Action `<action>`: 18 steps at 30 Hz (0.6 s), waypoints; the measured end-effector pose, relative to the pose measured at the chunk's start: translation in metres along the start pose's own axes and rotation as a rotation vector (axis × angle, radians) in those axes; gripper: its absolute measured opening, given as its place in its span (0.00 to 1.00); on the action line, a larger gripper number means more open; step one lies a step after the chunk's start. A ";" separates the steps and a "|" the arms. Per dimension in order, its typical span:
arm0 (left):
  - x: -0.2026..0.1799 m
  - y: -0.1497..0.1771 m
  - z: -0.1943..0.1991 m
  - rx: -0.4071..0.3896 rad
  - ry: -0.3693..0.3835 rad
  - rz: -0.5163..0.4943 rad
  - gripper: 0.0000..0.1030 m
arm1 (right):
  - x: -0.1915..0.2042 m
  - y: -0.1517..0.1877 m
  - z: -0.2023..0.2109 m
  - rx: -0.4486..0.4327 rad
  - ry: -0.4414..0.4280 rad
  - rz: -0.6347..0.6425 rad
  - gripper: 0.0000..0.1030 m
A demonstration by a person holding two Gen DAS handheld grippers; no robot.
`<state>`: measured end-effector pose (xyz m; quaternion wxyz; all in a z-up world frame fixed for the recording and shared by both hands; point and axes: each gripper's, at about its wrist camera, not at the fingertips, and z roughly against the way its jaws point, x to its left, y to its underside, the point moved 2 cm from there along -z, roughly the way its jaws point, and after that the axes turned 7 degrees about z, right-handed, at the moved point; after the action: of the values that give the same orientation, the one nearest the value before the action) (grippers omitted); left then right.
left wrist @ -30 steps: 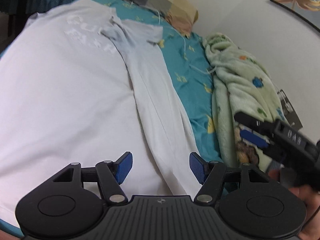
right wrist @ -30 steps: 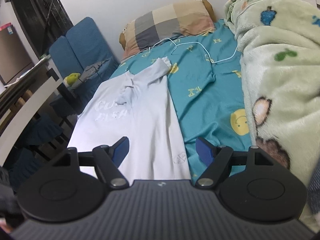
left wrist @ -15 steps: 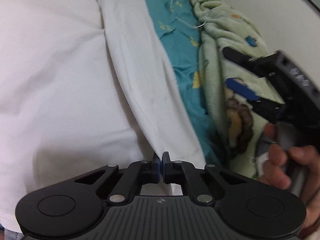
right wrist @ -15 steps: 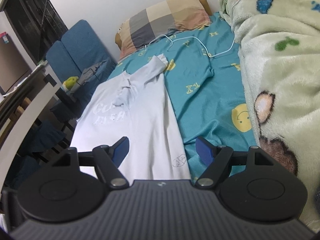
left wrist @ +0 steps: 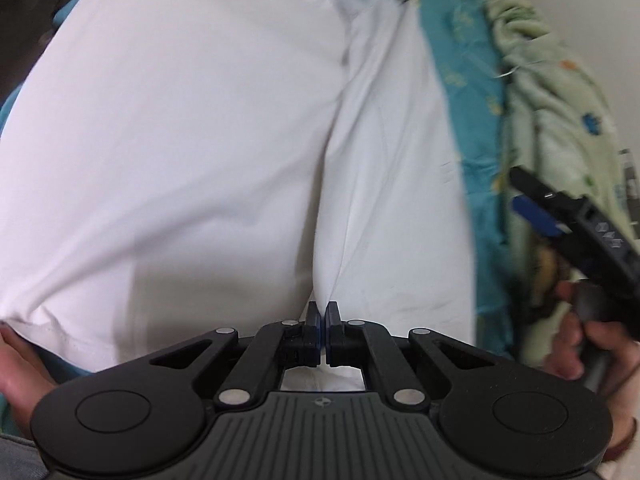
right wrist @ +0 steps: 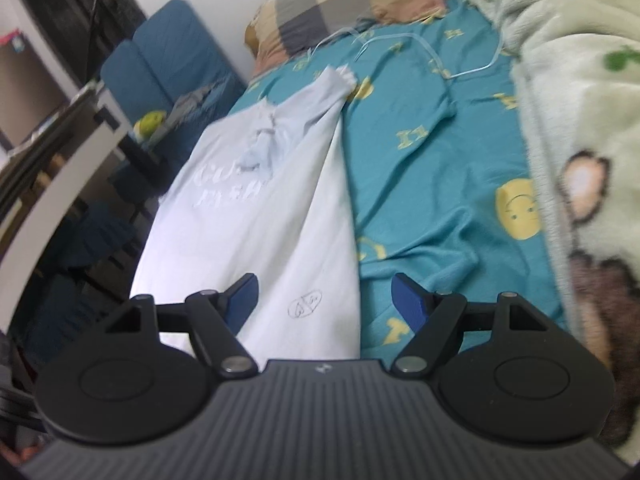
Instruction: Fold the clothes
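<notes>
A white T-shirt (left wrist: 192,140) lies spread on the teal bedsheet (left wrist: 476,92), one side folded lengthwise over the body. My left gripper (left wrist: 321,316) is shut on the shirt's hem where the folded edge meets it, and creases run up from the pinch. In the right wrist view the same T-shirt (right wrist: 256,216) stretches away toward the pillow, with pale lettering on its chest and a small pen mark near the hem. My right gripper (right wrist: 324,294) hangs open above the shirt's right hem corner, nothing between its fingers. It also shows at the right in the left wrist view (left wrist: 532,200), held by a hand.
A fluffy green blanket (right wrist: 576,92) is heaped along the bed's right side. A checked pillow (right wrist: 340,0) and a white cable (right wrist: 404,46) lie at the head. A blue chair (right wrist: 172,64) and white furniture stand left of the bed. A hand (left wrist: 16,364) rests at the shirt's lower left.
The left gripper went from open above the shirt to shut on the hem at the folded edge, and has moved closer over the fabric. The right gripper stayed open, shifting slightly.
</notes>
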<state>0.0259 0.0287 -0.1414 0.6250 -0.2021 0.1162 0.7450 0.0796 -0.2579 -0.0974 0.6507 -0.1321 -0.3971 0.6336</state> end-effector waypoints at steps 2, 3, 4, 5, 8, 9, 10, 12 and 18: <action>-0.001 -0.005 -0.002 0.006 0.007 0.006 0.03 | 0.003 0.003 -0.001 0.005 -0.007 0.002 0.73; -0.002 -0.007 0.000 0.003 0.018 0.003 0.07 | 0.005 0.004 -0.001 0.008 -0.011 0.002 0.73; -0.004 -0.009 0.003 0.000 0.028 0.000 0.18 | 0.006 0.006 -0.001 0.010 -0.014 0.001 0.73; -0.005 -0.010 0.008 -0.017 0.042 -0.003 0.25 | 0.008 0.007 -0.001 0.012 -0.018 0.001 0.73; 0.000 -0.020 0.035 -0.100 0.097 0.006 0.45 | 0.012 0.012 -0.002 0.018 -0.029 0.000 0.73; 0.003 -0.024 0.046 -0.133 0.117 0.012 0.51 | 0.013 0.013 -0.002 0.020 -0.032 -0.001 0.73; 0.012 -0.036 0.055 -0.171 0.135 0.048 0.56 | 0.015 0.015 -0.002 0.022 -0.036 -0.001 0.73; 0.032 -0.063 0.073 -0.248 0.168 0.131 0.60 | 0.015 0.017 -0.001 0.022 -0.043 -0.012 0.73; 0.115 -0.169 0.106 -0.455 0.228 0.443 0.65 | 0.013 0.017 -0.005 0.003 -0.039 -0.055 0.73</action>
<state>0.1590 0.2077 -0.0846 0.3699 -0.3882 0.0573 0.8421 0.0693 -0.2417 -0.1072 0.6602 -0.1079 -0.4121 0.6186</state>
